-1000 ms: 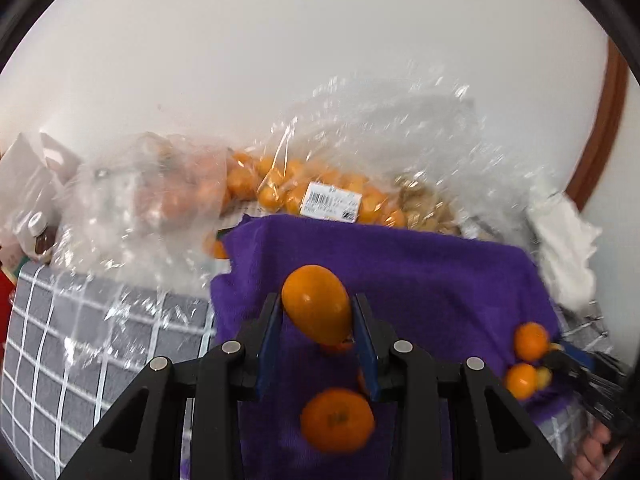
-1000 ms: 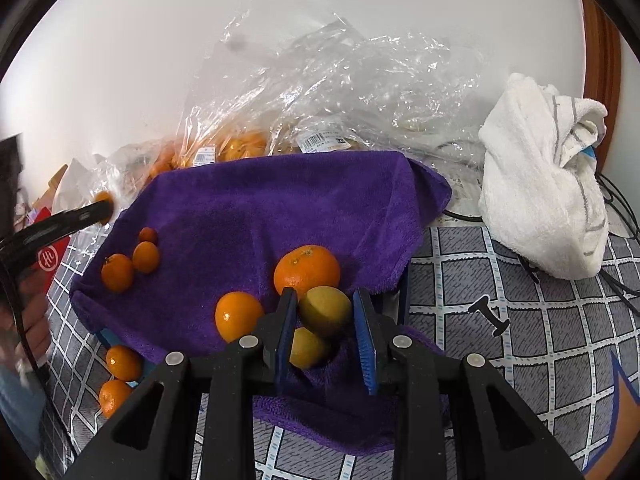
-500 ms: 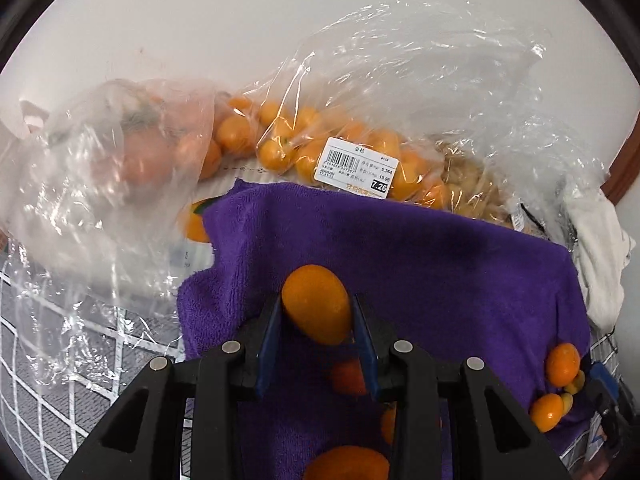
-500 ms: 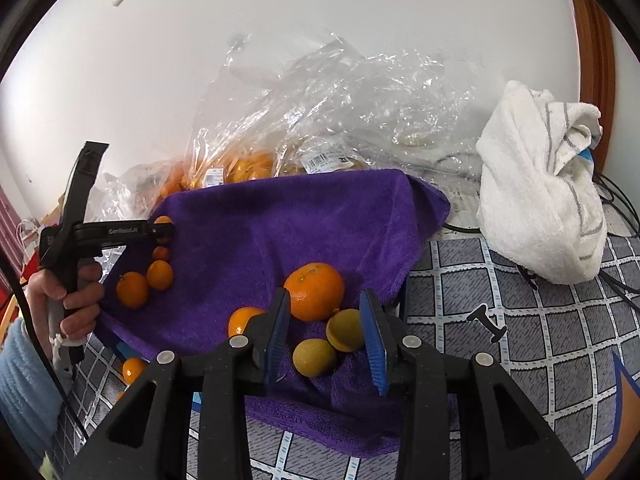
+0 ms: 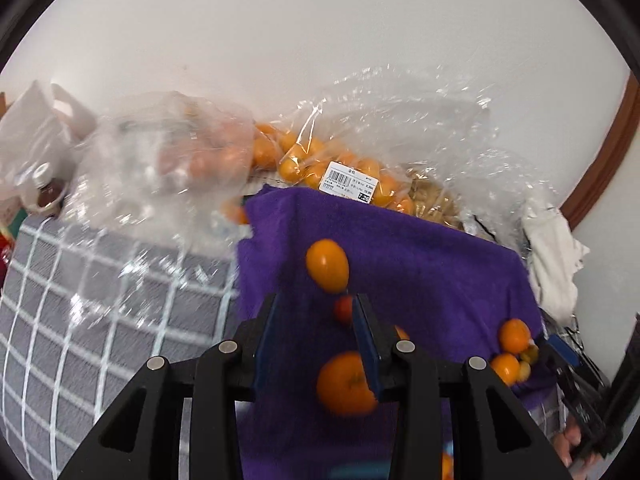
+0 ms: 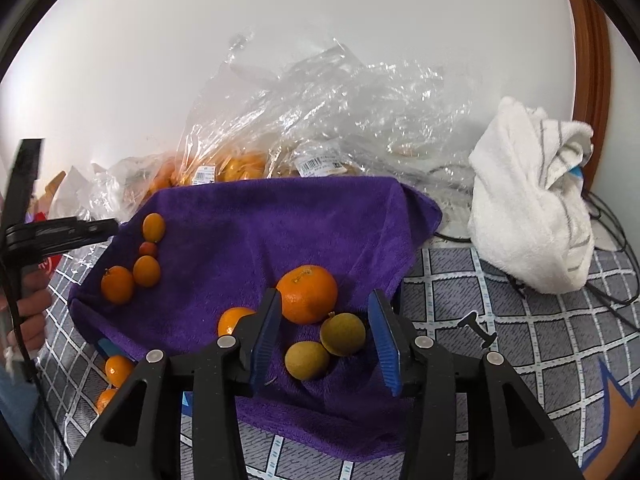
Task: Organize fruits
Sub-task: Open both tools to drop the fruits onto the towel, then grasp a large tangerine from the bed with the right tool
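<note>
Two yellow-green fruits [image 6: 343, 334] at 6 o'clock on purple cloth [image 6: 280, 220], loose between right gripper's [image 6: 325, 295] opening jaws; left gripper's [image 5: 316, 299] jaws apart, empty, kumquat [image 5: 327, 266] just beyond at 12 o'clock; best withdrawn straight back, nudging nothing.

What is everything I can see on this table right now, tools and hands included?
Cloth: one, purple, mid-table.
Orange fruits: seven loose, orange; five on the cloth, two off its near left edge.
Small red fruit: one, red, in the left group on the cloth.
Yellow-green fruits: two, on the cloth.
Plastic bags: several, clear, some holding oranges, behind the cloth.
Towel: one, white with grey stripes, right of the cloth.
Tablecloth: one, grey with white checks.
Cables: a few, black, by the towel.
Left gripper: black, blue pads, jaws apart, gripping nothing.
Right gripper: same colours, jaws opening, yellow-green fruits between them, unpressed.
Hand: one, far left, holding the left gripper.
</note>
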